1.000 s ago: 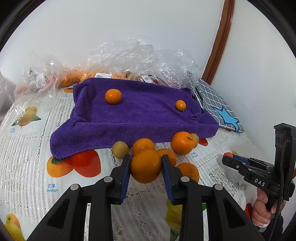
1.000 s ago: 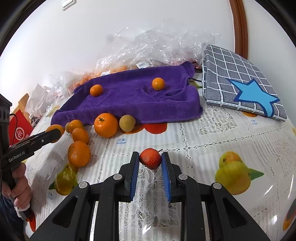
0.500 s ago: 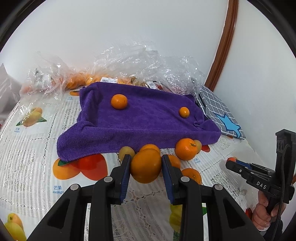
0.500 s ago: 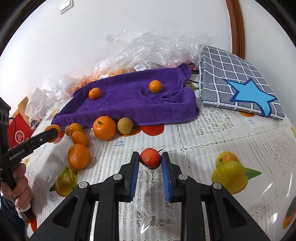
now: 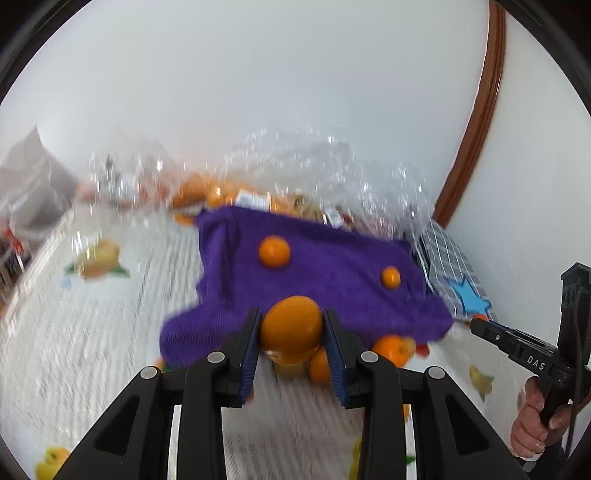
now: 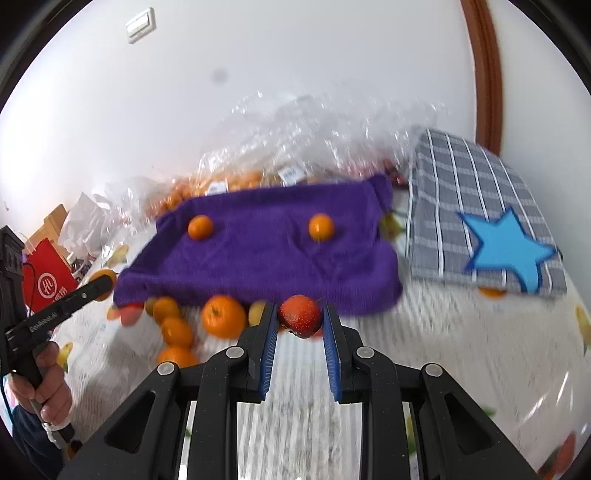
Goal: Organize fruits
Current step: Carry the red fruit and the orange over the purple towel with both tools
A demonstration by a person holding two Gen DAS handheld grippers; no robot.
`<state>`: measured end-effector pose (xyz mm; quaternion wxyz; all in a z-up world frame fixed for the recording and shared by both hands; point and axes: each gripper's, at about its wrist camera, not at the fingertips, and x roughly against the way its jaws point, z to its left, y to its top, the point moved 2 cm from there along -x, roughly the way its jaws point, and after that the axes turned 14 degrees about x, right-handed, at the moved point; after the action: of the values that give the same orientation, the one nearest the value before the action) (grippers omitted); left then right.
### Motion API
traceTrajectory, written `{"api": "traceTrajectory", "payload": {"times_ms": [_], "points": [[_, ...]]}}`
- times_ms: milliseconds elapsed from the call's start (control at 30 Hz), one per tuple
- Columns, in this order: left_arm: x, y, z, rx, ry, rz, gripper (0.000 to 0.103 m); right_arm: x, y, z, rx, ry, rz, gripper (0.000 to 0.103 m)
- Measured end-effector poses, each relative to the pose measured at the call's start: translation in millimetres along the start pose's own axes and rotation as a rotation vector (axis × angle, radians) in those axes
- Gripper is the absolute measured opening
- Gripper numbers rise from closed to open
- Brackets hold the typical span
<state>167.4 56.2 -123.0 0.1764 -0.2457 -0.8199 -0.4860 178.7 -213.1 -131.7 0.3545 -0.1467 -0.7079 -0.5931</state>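
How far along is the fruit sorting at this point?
Early. Done: two small oranges sit on the purple towel. In hand: the left claw grips a large orange, and the right claw grips a small red fruit. Left: several loose oranges and a yellowish fruit lie on the tablecloth before the towel.

White plain wall (image 6: 295, 74) behind table, evenly lit, no hard shadows. White wall switch plate (image 6: 140, 25) high at upper left in right wrist view. Brown curved wooden trim (image 6: 484, 74), probably door frame, at right, running down toward grey checked cushion with blue star (image 6: 480, 206). Table covered by white lace-pattern tablecloth with printed fruit pictures (image 5: 92, 332), blurred in both views. Red paper bag (image 6: 46, 280) and cardboard box (image 6: 55, 218) at far left edge.
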Motion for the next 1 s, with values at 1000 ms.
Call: {"api": "traceTrajectory", "payload": {"times_ms": [1000], "points": [[-122, 29, 7, 0.064, 0.096, 0.068, 0.031, -124, 48, -26, 0.017, 0.034, 0.091, 0.024]]}}
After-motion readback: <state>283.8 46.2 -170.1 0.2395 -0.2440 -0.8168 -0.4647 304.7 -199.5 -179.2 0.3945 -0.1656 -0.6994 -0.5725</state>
